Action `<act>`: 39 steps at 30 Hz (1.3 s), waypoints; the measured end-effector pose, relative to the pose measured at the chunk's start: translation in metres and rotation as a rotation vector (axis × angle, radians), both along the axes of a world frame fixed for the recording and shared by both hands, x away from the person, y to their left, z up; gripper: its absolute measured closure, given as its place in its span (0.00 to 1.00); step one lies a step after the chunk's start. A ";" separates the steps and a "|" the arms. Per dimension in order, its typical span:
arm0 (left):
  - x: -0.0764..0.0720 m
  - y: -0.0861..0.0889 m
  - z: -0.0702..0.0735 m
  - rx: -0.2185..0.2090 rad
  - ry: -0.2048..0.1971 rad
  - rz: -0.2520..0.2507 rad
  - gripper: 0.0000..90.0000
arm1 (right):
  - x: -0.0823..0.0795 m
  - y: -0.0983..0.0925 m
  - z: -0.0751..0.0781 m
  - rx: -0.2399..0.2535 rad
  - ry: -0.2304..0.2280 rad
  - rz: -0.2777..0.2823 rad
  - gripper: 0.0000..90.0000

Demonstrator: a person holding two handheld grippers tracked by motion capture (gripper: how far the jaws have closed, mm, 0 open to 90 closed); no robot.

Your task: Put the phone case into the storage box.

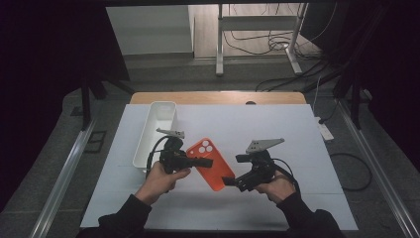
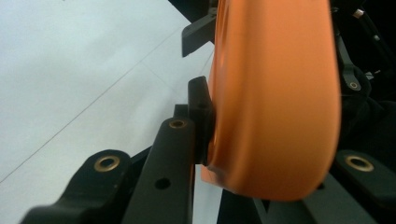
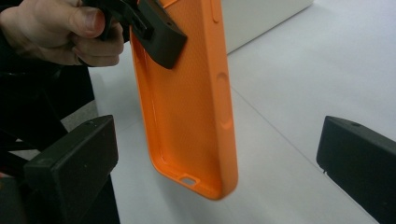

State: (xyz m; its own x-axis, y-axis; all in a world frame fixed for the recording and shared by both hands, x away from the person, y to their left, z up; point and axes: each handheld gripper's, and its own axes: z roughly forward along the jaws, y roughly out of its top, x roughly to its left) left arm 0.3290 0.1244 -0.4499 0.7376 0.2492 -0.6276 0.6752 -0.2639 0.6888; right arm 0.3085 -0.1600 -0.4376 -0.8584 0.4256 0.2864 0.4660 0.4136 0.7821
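Orange phone case (image 2: 275, 98) pinched right up against the lens

Left gripper (image 1: 200, 162) clamps its edge, holding it up; right gripper (image 1: 233, 181) jaws wide open around the bottom end, probably just let go.

Dim room, black at both sides, with the white table (image 1: 277, 129) lit softly from above, faint shadows under the hands, and the orange phone case (image 2: 275, 93) blurred close up in the left gripper view.
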 end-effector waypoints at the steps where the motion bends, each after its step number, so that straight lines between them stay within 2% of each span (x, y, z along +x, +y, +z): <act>1: 0.000 -0.001 0.000 -0.003 0.000 -0.005 0.93 | 0.000 0.001 0.000 0.000 0.005 0.002 0.00; 8: -0.002 -0.005 0.003 -0.011 -0.020 -0.041 0.93 | -0.003 0.008 -0.004 -0.021 0.006 0.031 0.00; 15: -0.003 -0.008 0.004 -0.018 -0.025 -0.063 0.93 | -0.004 0.014 -0.006 -0.043 0.052 0.055 0.01; 18: -0.004 -0.009 0.004 -0.017 -0.026 -0.067 0.93 | -0.004 0.015 -0.004 -0.045 0.045 0.054 0.11; 19: -0.004 -0.009 0.004 -0.016 -0.027 -0.070 0.93 | -0.004 0.015 -0.004 -0.045 0.045 0.054 0.11; 22: -0.004 -0.010 0.005 -0.016 -0.027 -0.077 0.93 | -0.004 0.012 -0.003 -0.017 0.066 0.086 0.36; 23: -0.004 -0.011 0.005 -0.016 -0.028 -0.079 0.93 | -0.004 0.012 -0.003 -0.015 0.070 0.096 0.41; 25: -0.004 -0.011 0.005 -0.019 -0.027 -0.085 0.93 | -0.004 0.012 -0.003 -0.011 0.076 0.110 0.44; 30: -0.005 -0.012 0.005 -0.018 -0.029 -0.093 0.93 | -0.004 0.013 -0.003 0.000 0.086 0.141 0.65; 32: -0.005 -0.012 0.005 -0.024 -0.025 -0.099 0.93 | -0.004 0.012 -0.003 0.004 0.089 0.144 0.68; 33: -0.005 -0.012 0.005 -0.033 -0.021 -0.106 0.92 | -0.003 0.011 -0.002 0.011 0.104 0.144 0.78; 35: -0.005 -0.012 0.006 -0.039 -0.021 -0.109 0.92 | -0.002 0.010 -0.002 0.018 0.112 0.151 0.81; 36: -0.005 -0.012 0.006 -0.062 -0.019 -0.118 0.90 | -0.001 0.008 -0.002 0.034 0.136 0.166 0.87; 39: -0.005 -0.012 0.007 -0.062 -0.026 -0.113 0.85 | 0.000 0.006 0.000 0.061 0.164 0.186 0.93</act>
